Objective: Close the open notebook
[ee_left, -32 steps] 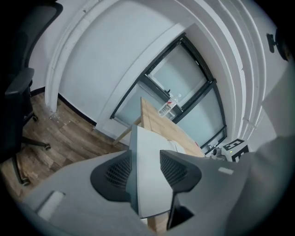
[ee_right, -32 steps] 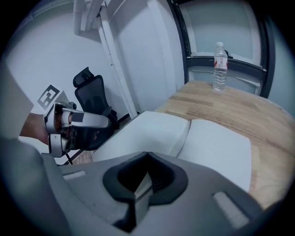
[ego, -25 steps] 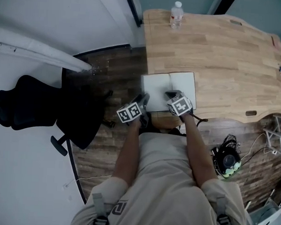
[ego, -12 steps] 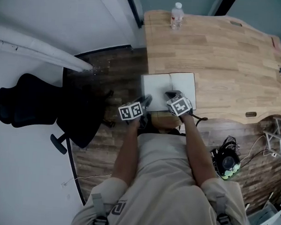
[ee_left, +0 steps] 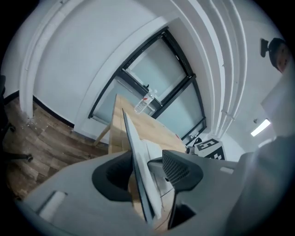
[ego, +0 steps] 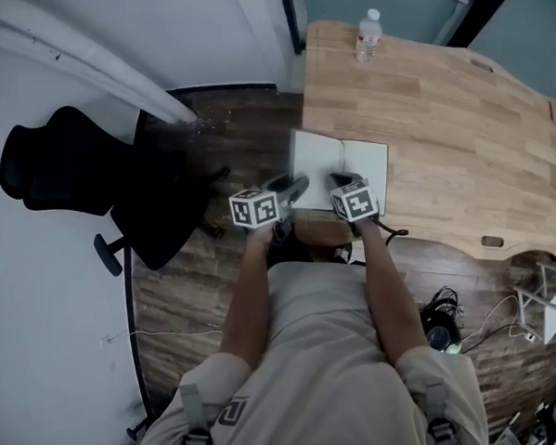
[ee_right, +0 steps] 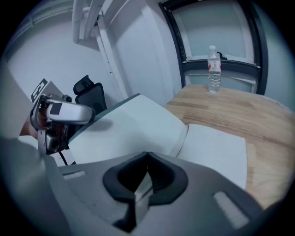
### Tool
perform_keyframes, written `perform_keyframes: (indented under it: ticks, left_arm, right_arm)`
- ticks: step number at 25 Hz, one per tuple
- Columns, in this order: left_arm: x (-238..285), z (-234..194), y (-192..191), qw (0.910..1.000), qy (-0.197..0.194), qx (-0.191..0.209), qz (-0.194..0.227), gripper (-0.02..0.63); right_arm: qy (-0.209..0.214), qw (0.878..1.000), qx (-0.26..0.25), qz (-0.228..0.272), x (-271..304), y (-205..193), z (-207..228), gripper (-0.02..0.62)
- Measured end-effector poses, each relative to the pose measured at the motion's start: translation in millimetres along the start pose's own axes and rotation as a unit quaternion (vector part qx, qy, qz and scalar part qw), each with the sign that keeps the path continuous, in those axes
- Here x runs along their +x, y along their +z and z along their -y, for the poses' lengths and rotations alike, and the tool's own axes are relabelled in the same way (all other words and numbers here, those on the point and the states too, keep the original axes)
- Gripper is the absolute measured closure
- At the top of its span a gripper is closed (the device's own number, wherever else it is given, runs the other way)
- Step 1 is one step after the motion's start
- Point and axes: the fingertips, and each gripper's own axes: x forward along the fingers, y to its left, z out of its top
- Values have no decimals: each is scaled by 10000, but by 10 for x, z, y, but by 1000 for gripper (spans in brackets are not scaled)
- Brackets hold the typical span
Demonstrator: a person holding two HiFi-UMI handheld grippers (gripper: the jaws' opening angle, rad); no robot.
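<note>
Notebook (ego: 341, 164), white-paged and open, lay at the near edge of the light wooden table (ego: 450, 133), its left half already raised. The left gripper (ego: 295, 184) had its jaws spread around that half, though they had just been closing. The right gripper (ego: 341, 184), jaws pressed together, stood by the right page. Folding over remained.

Dim, bluish, even light fills the head view, shadows soft; the notebook (ego: 318, 159) reads grey. Both gripper views bulge fisheye-fashion with black corners (nearest parts blurred); a ceiling lamp (ee_left: 261, 127) glows at right.
</note>
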Motion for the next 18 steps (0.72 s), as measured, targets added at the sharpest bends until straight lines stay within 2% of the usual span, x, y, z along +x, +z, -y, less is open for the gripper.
perform_keyframes:
  ticks: [5,9,13,18]
  left_arm:
    - [28,433,75,9986,-391,336,81,396]
    - [73,671,82,9978,-458,414,249,394]
    - [172,892,43,9969,-497,482,383,394]
    - [281,1114,2,9955,-504,310,738,394]
  right_arm:
    - [144,9986,-497,56,-193,97,-122,595]
    - [448,9958,-619,507,-388,238,-279,595]
    - [485,9927,-803,761,-582,270,-287,595]
    - [574,9883,-558,1299,-847,319,-267,595]
